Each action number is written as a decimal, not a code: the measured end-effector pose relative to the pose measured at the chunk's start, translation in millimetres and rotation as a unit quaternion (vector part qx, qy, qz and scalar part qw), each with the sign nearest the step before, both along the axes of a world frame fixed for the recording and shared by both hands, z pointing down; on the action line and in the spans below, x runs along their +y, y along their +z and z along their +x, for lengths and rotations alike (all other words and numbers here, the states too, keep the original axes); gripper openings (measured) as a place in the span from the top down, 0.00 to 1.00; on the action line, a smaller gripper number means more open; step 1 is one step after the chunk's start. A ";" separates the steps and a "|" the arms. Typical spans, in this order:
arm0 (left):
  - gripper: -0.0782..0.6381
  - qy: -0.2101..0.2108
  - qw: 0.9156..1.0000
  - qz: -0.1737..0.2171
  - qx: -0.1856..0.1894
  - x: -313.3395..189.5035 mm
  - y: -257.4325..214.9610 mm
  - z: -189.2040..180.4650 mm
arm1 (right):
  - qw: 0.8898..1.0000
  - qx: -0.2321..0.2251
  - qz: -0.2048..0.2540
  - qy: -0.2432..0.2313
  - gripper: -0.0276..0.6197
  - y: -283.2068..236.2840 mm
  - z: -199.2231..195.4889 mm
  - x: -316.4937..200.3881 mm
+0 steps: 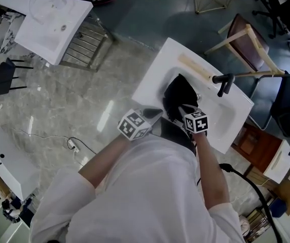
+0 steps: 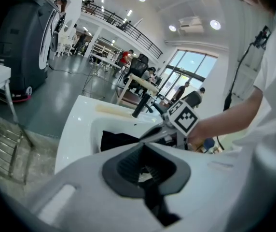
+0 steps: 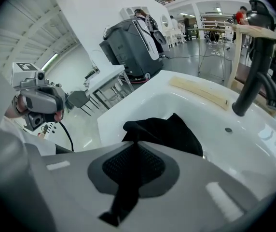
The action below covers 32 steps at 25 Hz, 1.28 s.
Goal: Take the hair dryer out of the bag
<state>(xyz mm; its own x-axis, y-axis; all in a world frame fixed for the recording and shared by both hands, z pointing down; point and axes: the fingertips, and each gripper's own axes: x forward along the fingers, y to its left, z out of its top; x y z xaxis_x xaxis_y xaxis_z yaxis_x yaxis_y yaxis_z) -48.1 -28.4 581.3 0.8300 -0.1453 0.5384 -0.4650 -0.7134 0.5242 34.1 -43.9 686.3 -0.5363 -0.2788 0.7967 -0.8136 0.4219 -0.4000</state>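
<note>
A white sink [image 1: 155, 74] stands in front of me on a grey marbled floor [image 1: 59, 100]; its basin opens toward the right; a black bag [image 1: 179, 97] lies slumped in the near left part of the basin, a limp heap of dark cloth with one peak standing up. The hair dryer shows in no view, so I cannot tell where it sits in the cloth. My left gripper [image 1: 156, 114] comes in from the near left edge of the sink; its jaws are pressed together on a fold of the bag, and a black strip of the cloth trails back from between the pads. My right gripper [image 1: 186, 110] is just to the right of it, over the basin's near side; its jaws are likewise clamped on a strip of the bag's cloth. A black faucet [image 1: 225, 83] rises at the far right rim; a pale strip [image 1: 198, 69] lies along the far rim, left of the faucet.
</note>
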 end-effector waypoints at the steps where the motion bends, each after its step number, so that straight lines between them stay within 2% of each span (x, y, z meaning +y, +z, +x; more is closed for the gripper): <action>1: 0.89 0.003 1.000 -0.003 -0.002 0.7 3.8 4.8 | 1.000 0.000 0.002 -0.007 0.92 -1.8 1.3 -3.2; 7: 0.89 0.032 0.999 -0.010 -0.034 3.8 35.7 35.3 | 0.999 0.001 -0.005 -0.044 0.92 -4.9 8.8 -22.4; 9: 0.82 0.041 0.998 -0.014 -0.046 4.3 47.8 47.3 | 0.998 0.003 -0.014 -0.056 0.92 -2.7 12.6 -27.4; 14: 0.79 0.040 0.996 -0.027 -0.072 -0.8 72.3 73.0 | 0.998 -0.002 -0.013 -0.069 0.93 -3.4 23.7 -41.3; 20: 0.73 0.031 0.992 -0.022 -0.123 -14.6 99.7 89.3 | 0.998 -0.026 -0.018 -0.048 0.93 0.3 41.0 -56.5; 25: 0.68 0.060 0.986 -0.014 -0.157 -16.1 122.2 105.5 | 0.998 -0.053 -0.005 -0.027 0.93 -6.5 49.5 -66.7; 29: 0.67 0.085 0.979 0.006 -0.185 -19.7 137.1 120.9 | 0.998 -0.064 -0.004 -0.029 0.93 -8.9 49.3 -68.5; 32: 0.62 0.083 0.971 0.017 -0.224 -26.4 153.8 122.9 | 0.997 -0.070 -0.003 -0.025 0.93 -8.5 50.7 -69.1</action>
<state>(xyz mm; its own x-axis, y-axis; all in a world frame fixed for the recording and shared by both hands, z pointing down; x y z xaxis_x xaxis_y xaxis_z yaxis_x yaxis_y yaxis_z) 74.8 -54.8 735.1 0.5274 -0.0536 0.8479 -0.5185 -0.8109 0.2713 84.8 -113.0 677.8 -0.6551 -0.2436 0.7152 -0.7278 0.4577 -0.5108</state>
